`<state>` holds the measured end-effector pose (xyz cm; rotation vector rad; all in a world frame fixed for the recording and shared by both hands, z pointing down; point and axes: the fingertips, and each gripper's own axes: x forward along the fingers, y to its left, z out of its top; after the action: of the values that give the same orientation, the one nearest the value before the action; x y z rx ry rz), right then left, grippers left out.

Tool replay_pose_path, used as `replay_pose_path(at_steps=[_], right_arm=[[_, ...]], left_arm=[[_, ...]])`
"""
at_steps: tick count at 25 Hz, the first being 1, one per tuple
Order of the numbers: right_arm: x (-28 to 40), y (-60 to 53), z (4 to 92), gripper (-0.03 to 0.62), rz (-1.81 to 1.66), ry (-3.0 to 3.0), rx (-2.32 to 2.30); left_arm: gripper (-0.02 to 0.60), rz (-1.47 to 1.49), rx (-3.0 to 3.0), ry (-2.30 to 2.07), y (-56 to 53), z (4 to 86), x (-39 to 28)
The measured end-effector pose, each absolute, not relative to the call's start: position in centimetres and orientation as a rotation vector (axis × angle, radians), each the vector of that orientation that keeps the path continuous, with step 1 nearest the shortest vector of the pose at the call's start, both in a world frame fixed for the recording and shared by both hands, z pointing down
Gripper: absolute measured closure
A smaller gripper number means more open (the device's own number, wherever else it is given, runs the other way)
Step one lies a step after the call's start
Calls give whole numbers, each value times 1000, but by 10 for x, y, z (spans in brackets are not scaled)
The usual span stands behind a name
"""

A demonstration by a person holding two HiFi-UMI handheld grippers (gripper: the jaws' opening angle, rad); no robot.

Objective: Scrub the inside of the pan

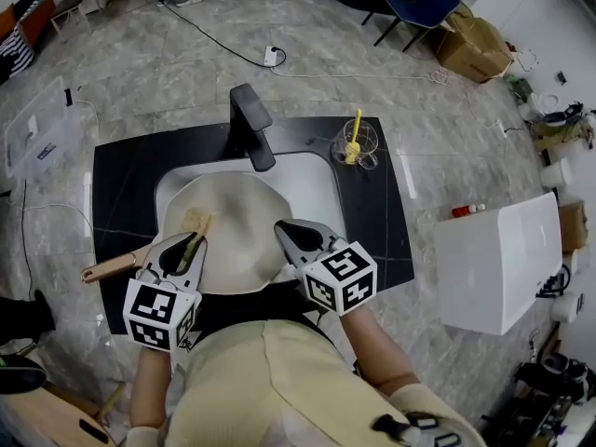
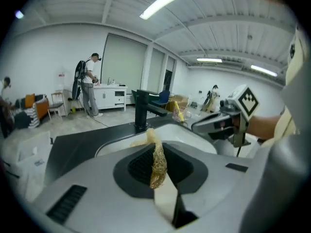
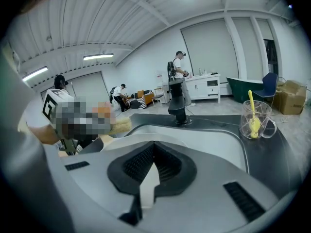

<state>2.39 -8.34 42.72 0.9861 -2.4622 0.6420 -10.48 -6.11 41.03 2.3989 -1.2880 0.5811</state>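
Head view: a black stone table (image 1: 121, 170) carries a white sink (image 1: 317, 184). A black faucet (image 1: 251, 124) stands behind the sink, and a clear glass cup (image 1: 361, 147) holding a yellow brush (image 1: 355, 138) stands at its right. A cream round pan (image 1: 237, 245) fills the sink, its pale wooden handle (image 1: 110, 268) pointing left. The left gripper (image 1: 189, 245) is clamped on a tan fibrous scrubber (image 1: 197, 222) over the pan's inside. The right gripper (image 1: 287, 231) is closed on nothing, above the pan's right side.

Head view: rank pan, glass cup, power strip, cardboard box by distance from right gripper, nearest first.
1. Pan, in the sink, at the right gripper tip.
2. Glass cup, on counter, ahead-right.
3. Power strip, on floor beyond sink.
4. Cardboard box, far right.
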Motion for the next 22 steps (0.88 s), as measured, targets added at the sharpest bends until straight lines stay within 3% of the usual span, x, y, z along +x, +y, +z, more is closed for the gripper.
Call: replay_pose_path(at_steps=[11,22], right_arm=[[22,-79,431,580,617,-2444,993],[24,-75,433,581,634,-2441,990]], left_arm=[[532,973,2497,-1383,-56,421,-103],[532,1026,2504,-1350,-52,428,-97]])
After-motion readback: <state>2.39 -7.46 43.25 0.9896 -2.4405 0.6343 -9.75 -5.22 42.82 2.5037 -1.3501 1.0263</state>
